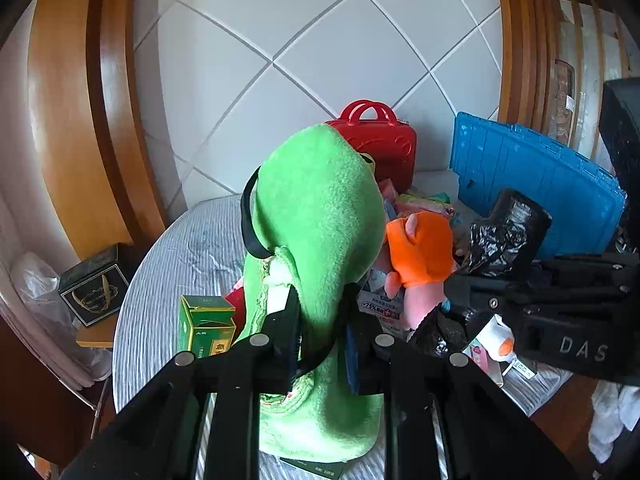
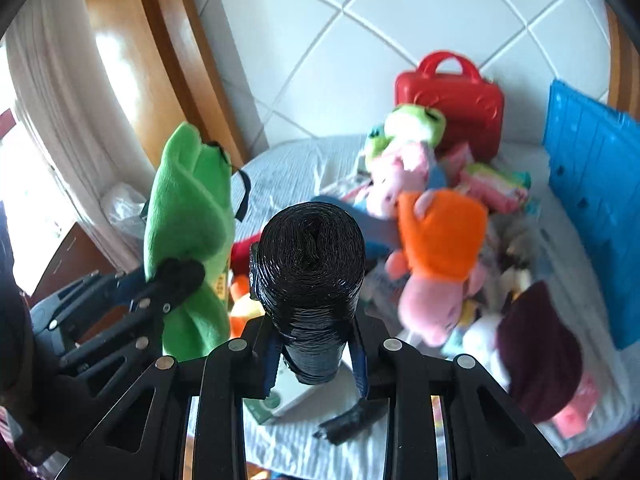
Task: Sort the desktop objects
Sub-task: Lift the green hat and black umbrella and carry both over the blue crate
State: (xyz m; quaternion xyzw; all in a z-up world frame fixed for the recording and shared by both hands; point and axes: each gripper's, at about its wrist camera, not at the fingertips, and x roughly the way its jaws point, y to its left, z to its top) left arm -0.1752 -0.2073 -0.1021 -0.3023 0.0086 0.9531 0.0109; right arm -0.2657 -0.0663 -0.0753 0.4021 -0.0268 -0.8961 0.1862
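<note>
My left gripper is shut on a green plush toy with a black strap and holds it upright above the table; it also shows in the right wrist view. My right gripper is shut on a black roll of plastic bags, also seen in the left wrist view. A pile of toys lies on the table: an orange and pink plush, a pink plush, a small green frog plush.
A red toy case stands at the back by the tiled wall. A blue crate stands at the right. A green box lies front left. A dark maroon plush lies near the front right. The round table has a striped cloth.
</note>
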